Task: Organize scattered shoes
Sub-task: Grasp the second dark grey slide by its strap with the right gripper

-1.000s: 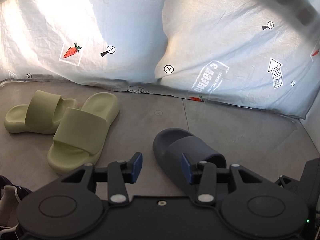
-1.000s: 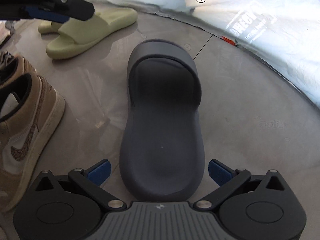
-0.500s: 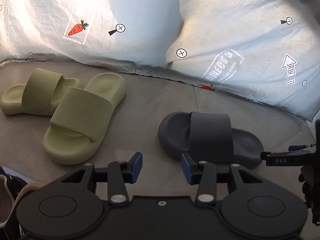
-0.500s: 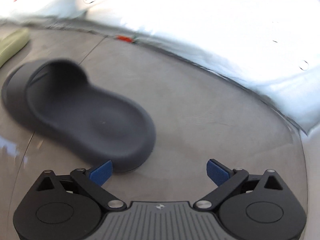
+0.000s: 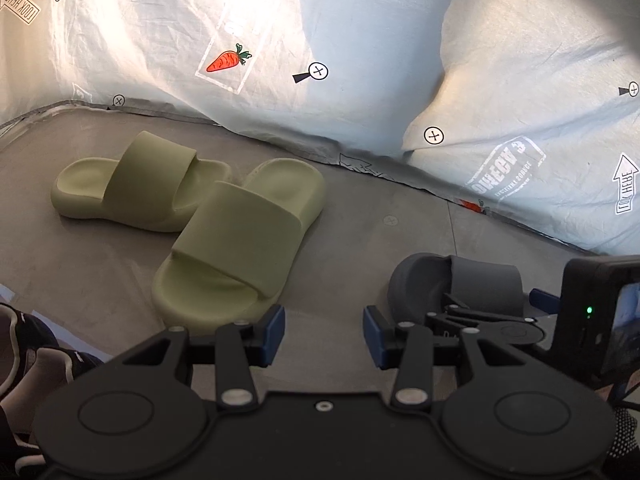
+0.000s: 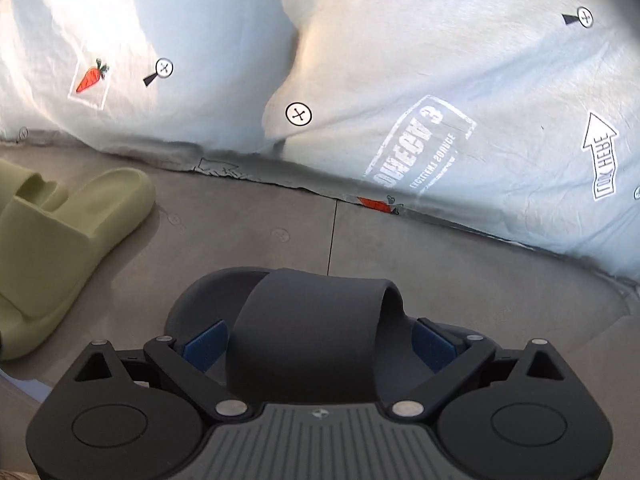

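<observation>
A dark grey slide (image 6: 316, 320) lies on the grey floor, and my right gripper (image 6: 320, 344) has its blue pads on either side of the slide at the strap, closed against it. The same slide (image 5: 460, 284) shows in the left wrist view at the right, with the right gripper (image 5: 492, 312) on it. My left gripper (image 5: 324, 336) is open and empty, hovering over bare floor between the grey slide and two green slides (image 5: 240, 240), (image 5: 132, 180) that overlap each other at the left.
A wrinkled white printed sheet (image 5: 360, 60) rises as a backdrop behind the floor. Dark sneakers (image 5: 28, 344) sit at the lower left edge of the left wrist view. The nearer green slide (image 6: 60, 248) shows at the left in the right wrist view.
My right gripper swung around the grey slide and closed in on its sides at the strap. My left gripper shifted left and closer to the green slides.
</observation>
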The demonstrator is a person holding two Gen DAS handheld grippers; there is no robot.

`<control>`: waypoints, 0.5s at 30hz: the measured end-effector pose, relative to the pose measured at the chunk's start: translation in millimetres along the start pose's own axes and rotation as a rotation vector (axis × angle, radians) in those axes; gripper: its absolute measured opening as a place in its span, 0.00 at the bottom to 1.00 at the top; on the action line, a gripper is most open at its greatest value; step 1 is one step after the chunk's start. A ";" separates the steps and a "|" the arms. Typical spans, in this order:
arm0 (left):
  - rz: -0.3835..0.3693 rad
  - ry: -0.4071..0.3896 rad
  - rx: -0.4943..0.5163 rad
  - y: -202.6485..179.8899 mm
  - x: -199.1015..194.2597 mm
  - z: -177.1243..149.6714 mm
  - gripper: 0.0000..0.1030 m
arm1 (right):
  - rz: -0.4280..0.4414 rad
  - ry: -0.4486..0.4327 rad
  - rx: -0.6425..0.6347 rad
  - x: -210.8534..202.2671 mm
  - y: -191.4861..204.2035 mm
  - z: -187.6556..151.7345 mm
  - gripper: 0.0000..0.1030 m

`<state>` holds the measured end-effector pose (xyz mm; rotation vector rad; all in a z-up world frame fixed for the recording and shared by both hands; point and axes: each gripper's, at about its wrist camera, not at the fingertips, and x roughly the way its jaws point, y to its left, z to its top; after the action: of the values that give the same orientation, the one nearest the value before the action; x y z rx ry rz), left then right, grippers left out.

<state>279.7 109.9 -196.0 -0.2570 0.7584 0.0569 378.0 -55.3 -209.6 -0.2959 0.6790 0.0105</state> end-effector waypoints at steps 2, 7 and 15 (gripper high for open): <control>0.005 0.007 -0.009 5.2 0.7 -1.8 0.43 | -0.003 0.006 -0.047 -3.9 0.7 -3.1 0.95; -0.006 0.015 -0.006 3.4 3.6 -4.5 0.43 | -0.013 0.047 -0.110 -29.6 -19.3 -40.0 0.95; -0.040 0.033 0.012 -8.8 7.2 -10.5 0.44 | -0.063 0.183 0.233 -60.5 -94.7 -79.9 0.96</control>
<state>279.1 98.5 -206.4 -0.2625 0.7856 0.0101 291.5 -162.6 -205.9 -0.0939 0.8438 -0.1567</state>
